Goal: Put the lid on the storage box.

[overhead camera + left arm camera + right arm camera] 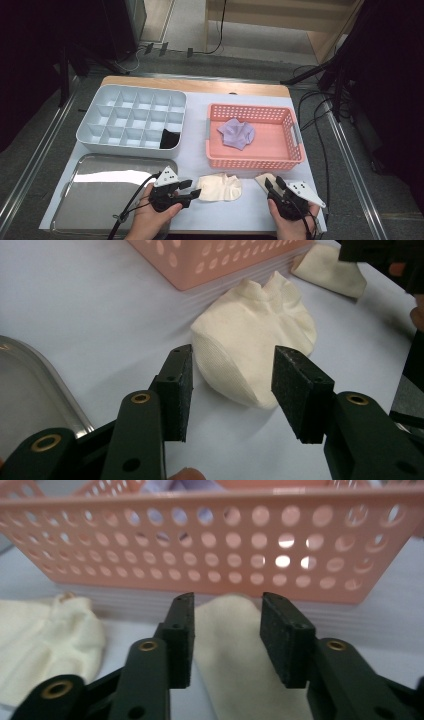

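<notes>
Cream sock lies btwn your black left jaws; a 2nd cream sock btwn the right ones. Ahead: pink perforated basket, lilac cloth inside.

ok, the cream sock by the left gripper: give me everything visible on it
The cream sock is a short ankle sock of fine ribbed knit, lying flat and bunched on the pale table cover. Its cuff points toward the pink basket, its rounded end toward the left gripper, whose jaws stand open around that end without pressing it.
</notes>
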Motion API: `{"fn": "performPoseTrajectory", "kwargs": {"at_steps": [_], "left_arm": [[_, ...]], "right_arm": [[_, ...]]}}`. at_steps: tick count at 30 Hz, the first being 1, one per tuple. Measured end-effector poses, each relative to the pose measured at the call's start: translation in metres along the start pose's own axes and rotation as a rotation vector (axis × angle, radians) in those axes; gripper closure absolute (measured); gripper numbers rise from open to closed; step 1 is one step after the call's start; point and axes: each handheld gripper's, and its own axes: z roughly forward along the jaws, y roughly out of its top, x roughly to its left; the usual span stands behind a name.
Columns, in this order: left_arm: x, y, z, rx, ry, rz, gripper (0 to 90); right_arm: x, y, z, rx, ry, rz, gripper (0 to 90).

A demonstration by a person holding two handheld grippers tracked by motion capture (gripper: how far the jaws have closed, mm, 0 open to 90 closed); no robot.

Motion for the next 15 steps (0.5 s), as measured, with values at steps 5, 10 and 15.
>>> {"fn": "performPoseTrajectory", "kwargs": {"at_steps": [5, 10, 15], "left_arm": [[0.001, -0.001, 0.0, 0.002, 0.0, -0.004, 52.5], [0.004, -0.002, -0.001, 0.001, 0.011, -0.009, 52.6], [0.005, -0.002, -0.002, 0.001, 0.012, -0.024, 52.8]], "right_arm": [[0.001, -0.001, 0.006, 0.019, -0.112, -0.042, 48.8], [-0.007, -0.003, 0.006, 0.034, -0.145, -0.004, 47.8], [-0.009, -0.006, 0.008, 0.07, -0.107, 0.012, 67.7]]}}
